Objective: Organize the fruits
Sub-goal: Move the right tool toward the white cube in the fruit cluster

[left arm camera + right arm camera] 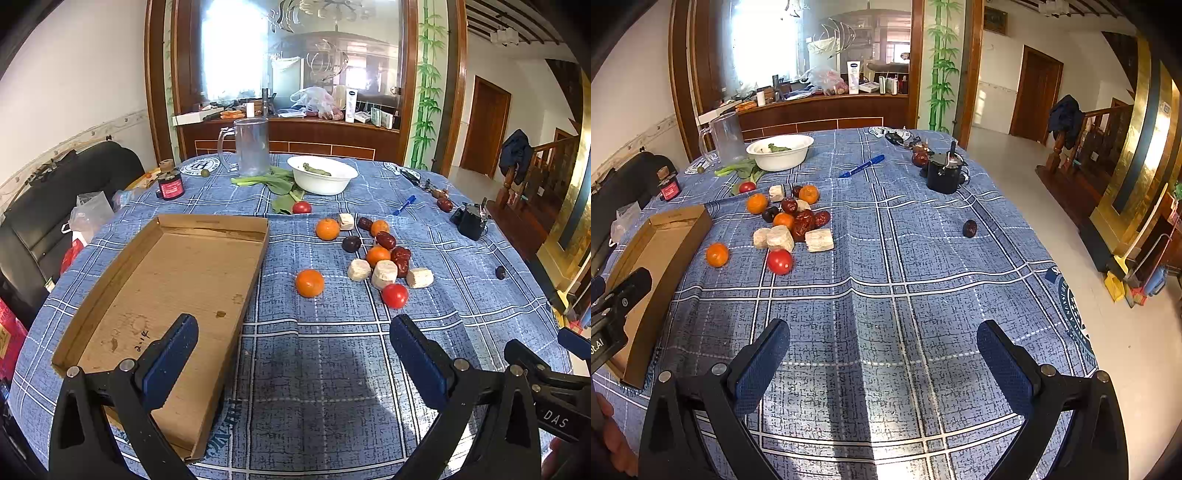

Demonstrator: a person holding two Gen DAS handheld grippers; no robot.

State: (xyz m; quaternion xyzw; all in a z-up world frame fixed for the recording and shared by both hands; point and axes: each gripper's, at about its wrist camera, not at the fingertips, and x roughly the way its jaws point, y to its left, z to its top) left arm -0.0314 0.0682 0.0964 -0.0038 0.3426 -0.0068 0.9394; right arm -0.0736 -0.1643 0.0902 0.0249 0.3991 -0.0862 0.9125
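Note:
A shallow empty cardboard tray lies on the blue plaid tablecloth at the left; it also shows in the right wrist view. To its right is a loose pile of fruit: a lone orange, a tomato, more oranges, red dates, a dark plum and pale round cakes. One dark date lies apart at the right. My left gripper is open and empty by the tray's near end. My right gripper is open and empty over bare cloth.
A white bowl with greens, leafy vegetables, another tomato, a clear jug, a small red jar, a blue pen and a black container stand at the back. The table's right edge drops to the floor.

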